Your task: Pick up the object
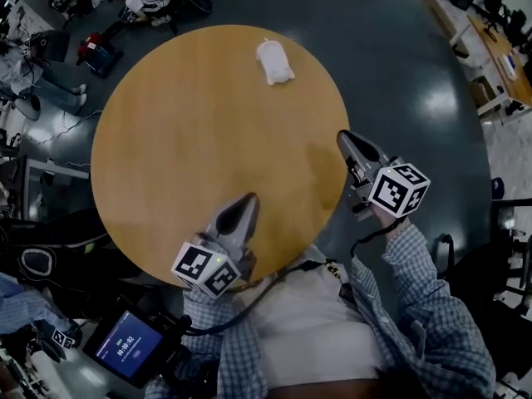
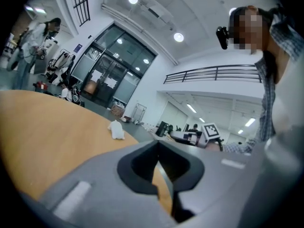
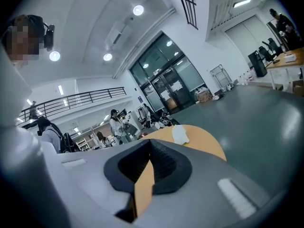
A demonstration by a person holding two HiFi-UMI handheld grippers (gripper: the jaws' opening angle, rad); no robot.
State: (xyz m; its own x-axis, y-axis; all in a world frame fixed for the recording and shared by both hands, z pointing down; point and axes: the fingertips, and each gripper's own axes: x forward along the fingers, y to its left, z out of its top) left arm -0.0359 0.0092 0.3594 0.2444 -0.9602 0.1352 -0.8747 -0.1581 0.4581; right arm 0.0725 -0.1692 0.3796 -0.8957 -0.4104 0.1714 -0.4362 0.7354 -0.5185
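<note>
A small white crumpled object (image 1: 274, 61) lies near the far edge of the round wooden table (image 1: 183, 140). It also shows as the white object (image 2: 116, 129) in the left gripper view and the white object (image 3: 180, 135) in the right gripper view, far ahead of both sets of jaws. My left gripper (image 1: 249, 199) hovers over the table's near edge, jaws together and holding nothing; the left gripper (image 2: 158, 142) looks the same from its own camera. My right gripper (image 1: 344, 138) is at the table's right rim, shut and empty, as the right gripper (image 3: 151, 141) confirms.
Dark grey floor (image 1: 399, 73) surrounds the table. Equipment and cables (image 1: 125, 15) lie beyond the far left edge, and desks (image 1: 490, 40) stand at the upper right. A small lit screen (image 1: 129, 347) sits at the lower left. People stand in the background (image 3: 115, 125).
</note>
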